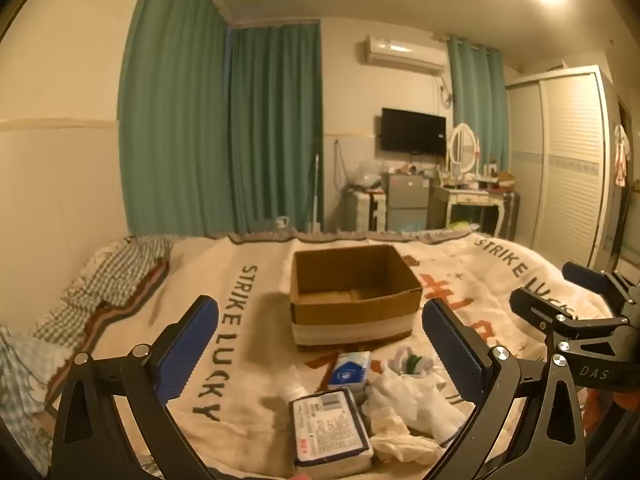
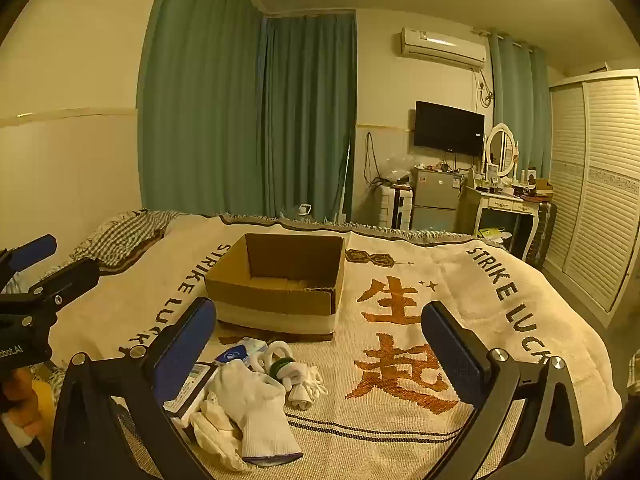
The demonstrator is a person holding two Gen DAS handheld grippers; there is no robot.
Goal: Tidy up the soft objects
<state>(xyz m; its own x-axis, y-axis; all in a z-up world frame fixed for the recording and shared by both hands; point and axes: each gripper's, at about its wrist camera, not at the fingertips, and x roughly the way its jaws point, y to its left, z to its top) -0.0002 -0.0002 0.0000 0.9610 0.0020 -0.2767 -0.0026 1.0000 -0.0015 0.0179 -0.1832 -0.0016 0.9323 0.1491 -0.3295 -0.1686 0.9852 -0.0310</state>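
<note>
Both claws spread wide, holding nothing. White knit glove (image 2: 256,408) lies on bed w/ other soft bits, just below-left of right gripper (image 2: 320,344); open brown cardboard box (image 2: 276,280) beyond. Left gripper (image 1: 320,344) about as near.

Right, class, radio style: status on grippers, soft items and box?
Left gripper and right gripper open, empty. Gloves, tissue packs piled before empty cardboard box. Path clear.

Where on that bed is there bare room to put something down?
Bare blanket lies right of the white glove, over the orange characters, and left of the cardboard box by the lettering. The pile before the box, tissue packs included, is crowded.
</note>
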